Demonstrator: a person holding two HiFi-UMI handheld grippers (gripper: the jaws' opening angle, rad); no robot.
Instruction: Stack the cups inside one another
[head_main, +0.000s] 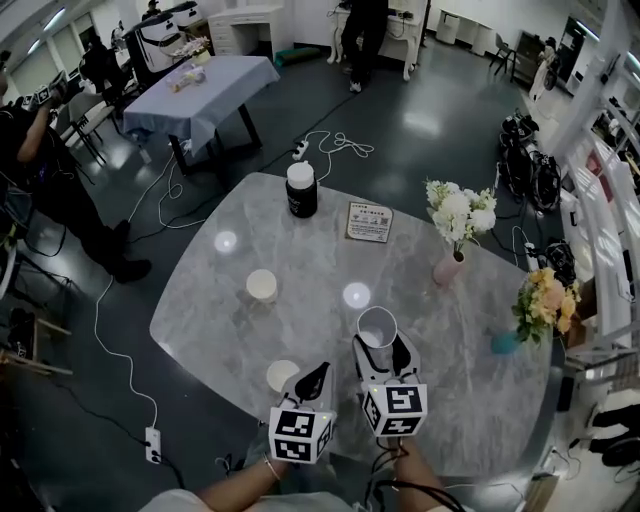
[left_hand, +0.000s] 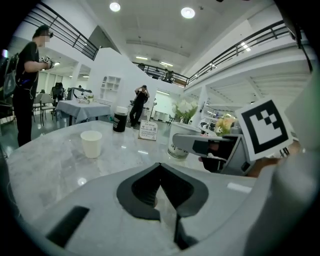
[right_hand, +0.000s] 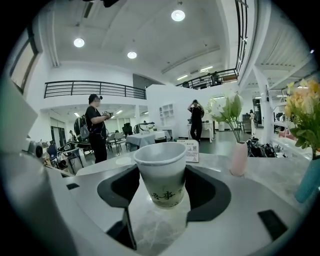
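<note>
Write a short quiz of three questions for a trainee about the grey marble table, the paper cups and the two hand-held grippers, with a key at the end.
1. What stands between the jaws of the right gripper? A) a white paper cup with green print B) a metal spoon C) nothing
2. True or false: the left gripper grips a cup.
3. How many paper cups stand free on the grey marble table, outside both grippers?
Key: 1 A. 2 False: its jaws are together, empty. 3 Two: the cream paper cup mid-table and the cream paper cup beside the left gripper.
</note>
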